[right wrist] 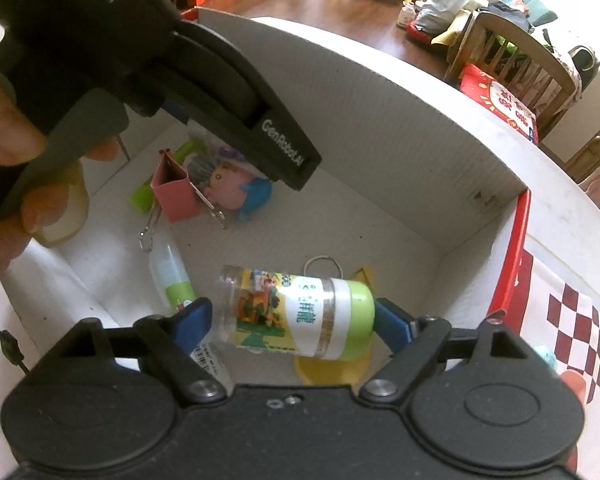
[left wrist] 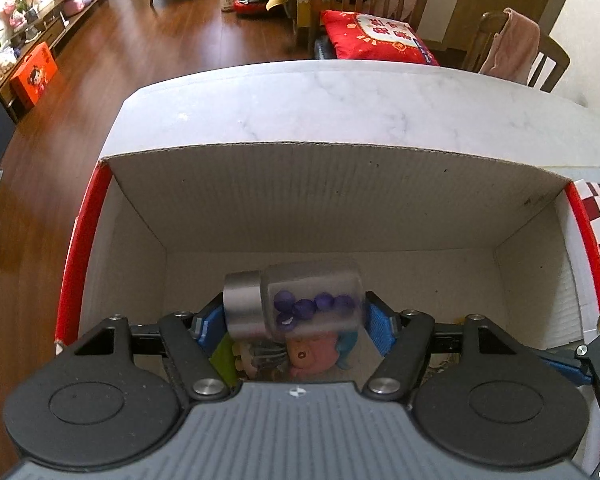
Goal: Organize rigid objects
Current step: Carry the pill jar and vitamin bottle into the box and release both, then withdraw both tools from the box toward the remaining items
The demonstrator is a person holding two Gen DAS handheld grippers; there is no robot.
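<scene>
My left gripper (left wrist: 290, 322) is shut on a clear jar with a silver lid and purple beads (left wrist: 300, 304), held sideways inside the cardboard box (left wrist: 332, 200), above a pink pig toy (left wrist: 310, 354). My right gripper (right wrist: 290, 322) is shut on a clear bottle with a green cap and colourful label (right wrist: 296, 312), held sideways in the same box (right wrist: 380, 120). The left gripper's body (right wrist: 204, 76) fills the upper left of the right wrist view, with a hand on it.
On the box floor lie a pink binder clip (right wrist: 174, 190), the pig toy (right wrist: 230, 190), a small green-labelled bottle (right wrist: 172, 280), a key ring (right wrist: 324, 266) and a yellow piece (right wrist: 332, 368). The box stands on a marble table (left wrist: 340, 108); chairs behind.
</scene>
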